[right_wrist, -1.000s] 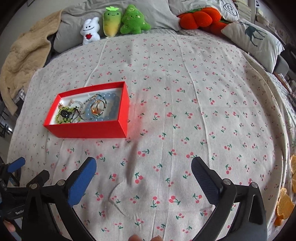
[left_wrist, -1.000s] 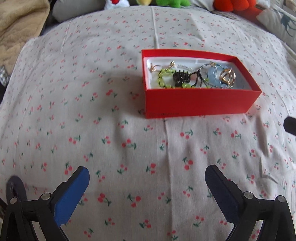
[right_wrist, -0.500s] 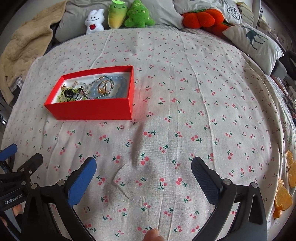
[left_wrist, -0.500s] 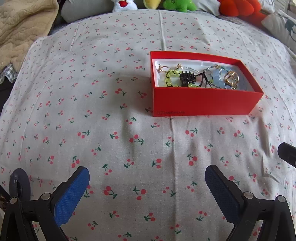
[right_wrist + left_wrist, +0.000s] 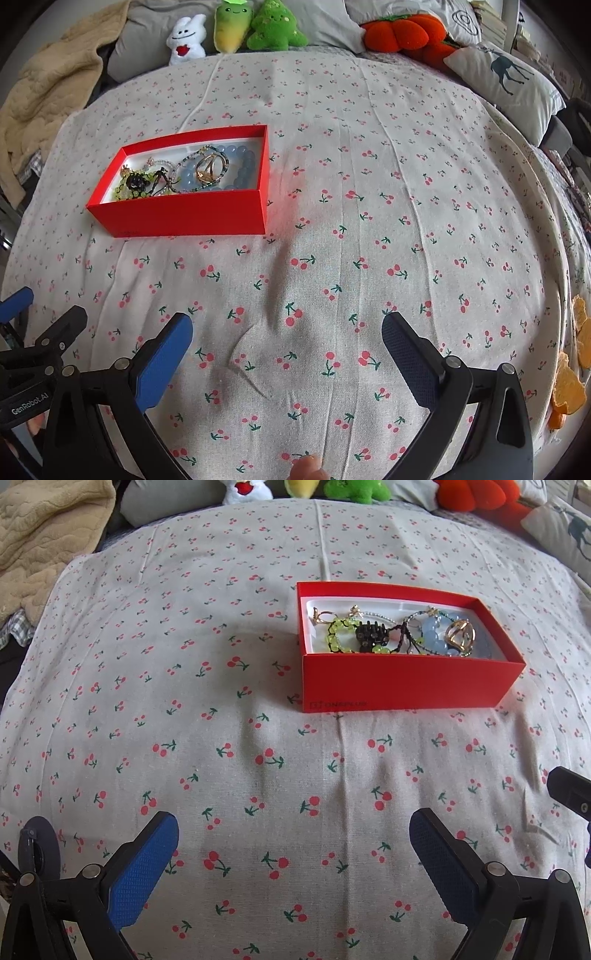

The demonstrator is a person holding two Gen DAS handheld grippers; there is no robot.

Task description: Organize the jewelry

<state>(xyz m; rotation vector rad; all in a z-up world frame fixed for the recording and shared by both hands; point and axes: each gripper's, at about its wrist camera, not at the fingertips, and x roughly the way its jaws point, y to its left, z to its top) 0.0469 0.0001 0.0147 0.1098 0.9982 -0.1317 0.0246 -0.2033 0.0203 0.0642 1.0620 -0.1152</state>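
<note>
Both jaws spread wide, nothing held: left gripper, right gripper. Red box of jewelry seen centre-right; deer pillow shown whole only in right view.

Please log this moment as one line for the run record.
left gripper: open, empty | right gripper: open, empty | jewelry: inside red box | box on cherry-print sheet

The left gripper was wide open, with nothing between its blue fingers. The right gripper was wide open too, and held nothing. Both grippers sat side by side, low and near.
</note>
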